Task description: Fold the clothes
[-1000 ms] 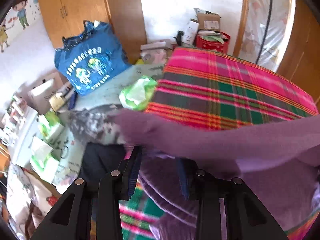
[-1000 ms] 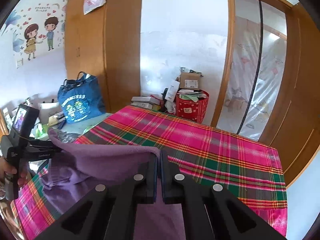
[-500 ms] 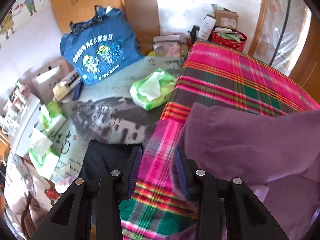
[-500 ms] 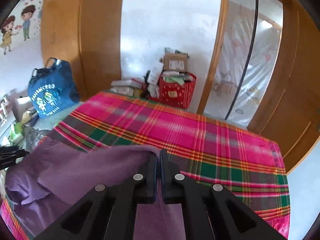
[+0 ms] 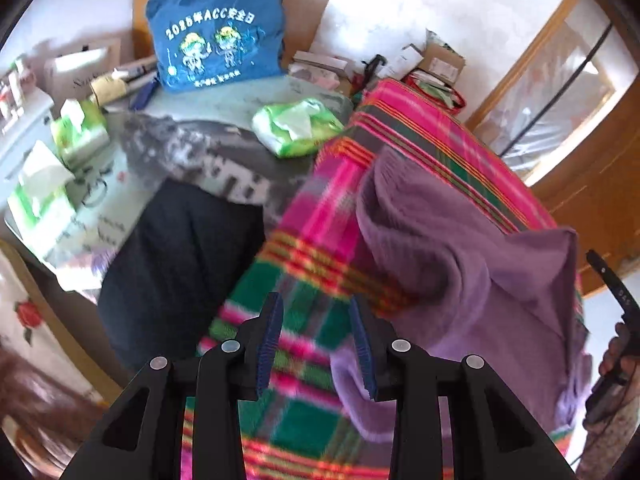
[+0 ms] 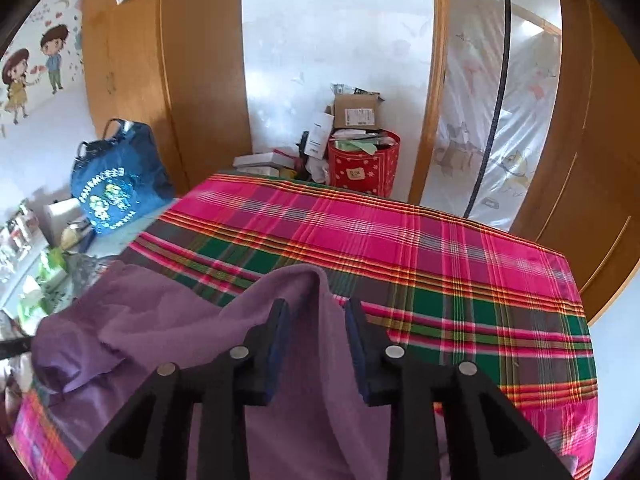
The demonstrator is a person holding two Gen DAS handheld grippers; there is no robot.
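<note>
A purple garment (image 6: 160, 320) is lying in loose folds on the plaid cloth (image 6: 440, 248) that is covering the table, bunched toward the near left side of it. The right gripper (image 6: 315, 344) is pointing down over it with its jaws opening; a raised ridge of the purple fabric is standing between the 2 pads, and whether it is still touching either pad I cannot tell. The left gripper (image 5: 316, 344) is hovering with its jaws apart and nothing between them, only the plaid cloth showing through the gap, while the garment's edge is lying just beside its right finger. Beyond the cloth's left edge a dark garment (image 5: 180, 248) is lying on a printed grey sheet, with a green tissue pack (image 5: 298, 128) near it and a blue tote bag (image 5: 216, 28) standing against the wooden wardrobe. A red bin (image 6: 364, 168) full of boxes is sitting by the far wall.
</note>
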